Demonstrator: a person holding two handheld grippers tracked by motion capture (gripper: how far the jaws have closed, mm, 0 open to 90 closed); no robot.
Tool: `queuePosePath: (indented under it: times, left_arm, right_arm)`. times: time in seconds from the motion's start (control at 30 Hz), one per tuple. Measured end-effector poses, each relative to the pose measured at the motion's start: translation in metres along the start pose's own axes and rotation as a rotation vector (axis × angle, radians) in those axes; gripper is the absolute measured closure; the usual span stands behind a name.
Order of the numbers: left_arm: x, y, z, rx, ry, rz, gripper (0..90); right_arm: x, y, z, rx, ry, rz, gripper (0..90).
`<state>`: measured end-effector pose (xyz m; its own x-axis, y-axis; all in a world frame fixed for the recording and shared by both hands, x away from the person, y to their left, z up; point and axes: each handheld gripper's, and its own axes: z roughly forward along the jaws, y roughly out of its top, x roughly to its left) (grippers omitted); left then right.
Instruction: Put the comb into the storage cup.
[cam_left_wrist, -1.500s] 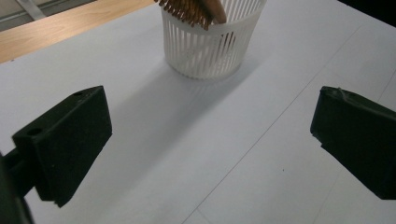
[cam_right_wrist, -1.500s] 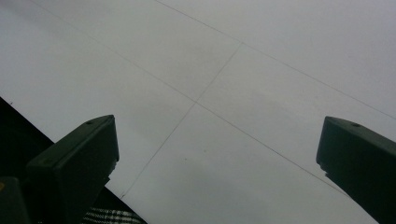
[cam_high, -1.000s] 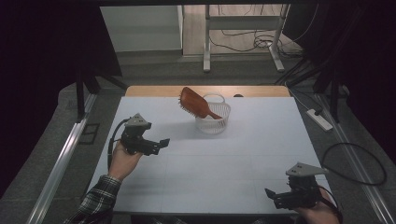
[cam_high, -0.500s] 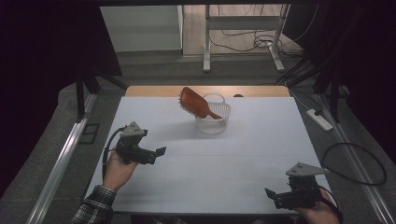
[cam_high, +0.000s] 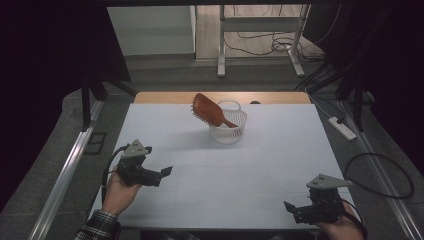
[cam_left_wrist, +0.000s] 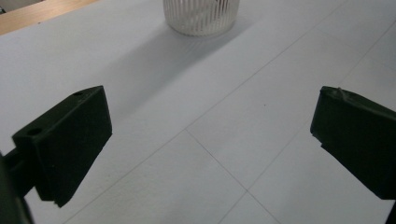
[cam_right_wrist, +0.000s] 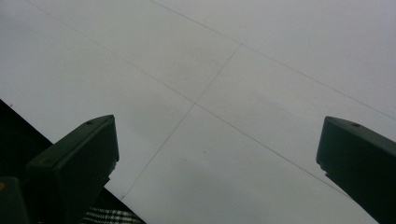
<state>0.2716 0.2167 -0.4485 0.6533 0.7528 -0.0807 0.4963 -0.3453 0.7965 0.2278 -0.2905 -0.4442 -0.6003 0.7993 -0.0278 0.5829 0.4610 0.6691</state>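
A brown hairbrush (cam_high: 209, 111) stands tilted in a white ribbed basket (cam_high: 229, 131) at the far middle of the white worktop (cam_high: 260, 170) — handle down inside, bristled head leaning out over the rim to the left. The basket is too small to take the brush whole, so the head props against the edge.

The left hand-held gripper (cam_high: 165, 172) hovers near the left edge of the worktop, well apart from the basket, with its jaws spread wide and nothing between them; in the left gripper view the jaws frame bare surface, and the basket's (cam_left_wrist: 201, 16) lower wall sits straight ahead, so it seems aimed that way. The right hand-held gripper (cam_high: 292, 210) sits low at the near right corner, also wide and empty — its own view looks down on plain worktop, which suggests it is parked out of the way.
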Motion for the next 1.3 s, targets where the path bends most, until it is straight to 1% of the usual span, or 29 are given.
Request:
queuePosePath:
  times: [0.3,0.5,0.83,0.93,1.3]
  left_arm:
    - [-0.005,-0.012,-0.011,0.015,0.034,-0.001,0.0]
    - [-0.006,-0.018,-0.017,0.016,0.034,-0.015,0.0]
    - [-0.011,-0.036,-0.029,0.034,0.067,-0.024,0.0]
    - [-0.013,-0.041,-0.031,0.039,0.069,-0.032,0.0]
    - [-0.020,-0.055,-0.041,0.064,0.102,-0.023,0.0]
  right_arm:
    - [0.000,0.000,0.000,-0.001,-0.001,0.000,0.0]
    - [0.000,0.000,0.000,-0.001,-0.003,0.000,0.0]
    - [0.000,0.000,0.000,-0.002,-0.003,-0.001,0.0]
    - [0.000,0.000,0.000,-0.002,-0.003,-0.001,0.0]
    - [0.000,0.000,0.000,0.002,-0.004,-0.002,0.0]
